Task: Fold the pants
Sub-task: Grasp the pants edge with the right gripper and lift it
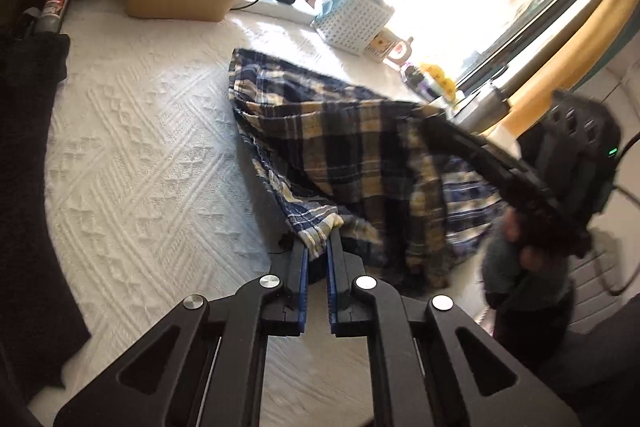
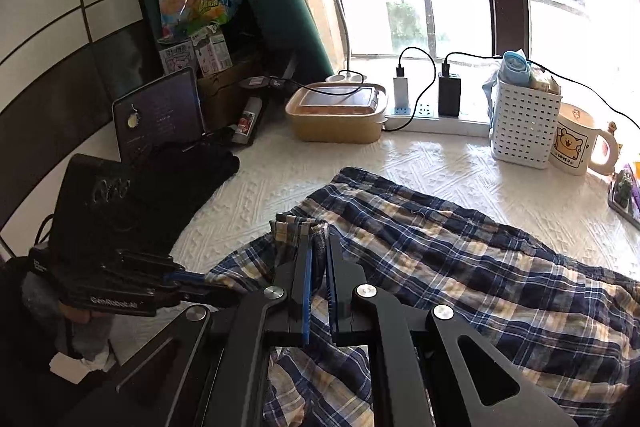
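Both grippers are clamping plaid pants [image 2: 460,267]: left gripper [image 1: 318,247] fingers pinching an edge, right gripper [image 2: 318,247] fingers biting a bunched corner. Pants are draping over the white-quilted counter [image 1: 140,147], near the tan box [image 2: 336,115]. Risk: thin pinch slipping, fold skewing. Waistband or cuff? Unclear; right gripper blurring in the left view.

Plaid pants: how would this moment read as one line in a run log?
stage: fold begun | left gripper: shut on plaid pants | right gripper: shut on plaid pants | surface: white bedspread
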Tool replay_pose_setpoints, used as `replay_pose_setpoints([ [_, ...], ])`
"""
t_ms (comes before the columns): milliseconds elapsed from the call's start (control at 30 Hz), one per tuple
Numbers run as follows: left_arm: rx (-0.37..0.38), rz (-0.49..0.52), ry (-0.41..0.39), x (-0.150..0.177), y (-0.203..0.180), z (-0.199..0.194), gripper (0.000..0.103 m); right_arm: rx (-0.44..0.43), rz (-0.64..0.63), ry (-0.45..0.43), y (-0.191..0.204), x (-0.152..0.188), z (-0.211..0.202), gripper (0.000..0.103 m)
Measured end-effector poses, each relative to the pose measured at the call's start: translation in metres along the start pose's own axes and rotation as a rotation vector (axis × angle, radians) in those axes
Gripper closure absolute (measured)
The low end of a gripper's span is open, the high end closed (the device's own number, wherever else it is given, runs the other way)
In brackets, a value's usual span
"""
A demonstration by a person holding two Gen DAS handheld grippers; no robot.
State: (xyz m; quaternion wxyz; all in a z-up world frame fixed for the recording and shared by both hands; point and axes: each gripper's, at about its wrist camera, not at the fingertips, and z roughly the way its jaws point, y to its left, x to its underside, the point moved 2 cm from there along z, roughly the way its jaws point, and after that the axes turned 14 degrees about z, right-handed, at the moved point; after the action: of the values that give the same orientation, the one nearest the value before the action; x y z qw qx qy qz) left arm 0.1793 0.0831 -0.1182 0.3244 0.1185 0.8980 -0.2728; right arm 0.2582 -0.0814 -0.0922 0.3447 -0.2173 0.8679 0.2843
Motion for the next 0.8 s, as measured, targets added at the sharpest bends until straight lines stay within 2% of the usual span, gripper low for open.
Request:
replay_pose_setpoints([
  [133, 0.034, -0.019, 0.008, -0.002, -0.007, -0.024, 0.097, -0.051, -0.012, -0.023, 0.011, -0.006, -0.009, 0.097],
  [267, 0.028, -0.047, 0.024, 0.001, -0.003, -0.035, 0.097, -0.106, -0.038, -0.019, 0.031, -0.007, -0.01, 0.097],
  [367, -0.021, -0.042, 0.052, 0.009, 0.006, -0.028, 0.096, -0.123, -0.057, -0.012, 0.046, -0.004, -0.005, 0.097],
  [433, -0.119, -0.018, 0.101, 0.017, 0.011, -0.018, 0.096, -0.124, -0.051, -0.005, 0.049, -0.003, 0.0, 0.097],
  [500, -0.179, 0.049, 0.139, 0.025, 0.009, -0.009, 0.087, -0.114, -0.05, 0.003, 0.05, -0.001, 0.003, 0.097],
  [567, -0.186, 0.096, 0.153, 0.033, 0.005, -0.002, 0.041, -0.105, -0.053, 0.008, 0.05, 0.001, 0.004, 0.097],
  [600, -0.188, 0.116, 0.141, 0.034, 0.002, 0.001, 0.036, -0.101, -0.053, 0.009, 0.05, 0.001, 0.004, 0.097],
  [800, -0.229, 0.196, 0.102, 0.029, 0.004, 0.019, 0.036, -0.076, -0.054, 0.002, 0.047, -0.001, 0.0, 0.097],
])
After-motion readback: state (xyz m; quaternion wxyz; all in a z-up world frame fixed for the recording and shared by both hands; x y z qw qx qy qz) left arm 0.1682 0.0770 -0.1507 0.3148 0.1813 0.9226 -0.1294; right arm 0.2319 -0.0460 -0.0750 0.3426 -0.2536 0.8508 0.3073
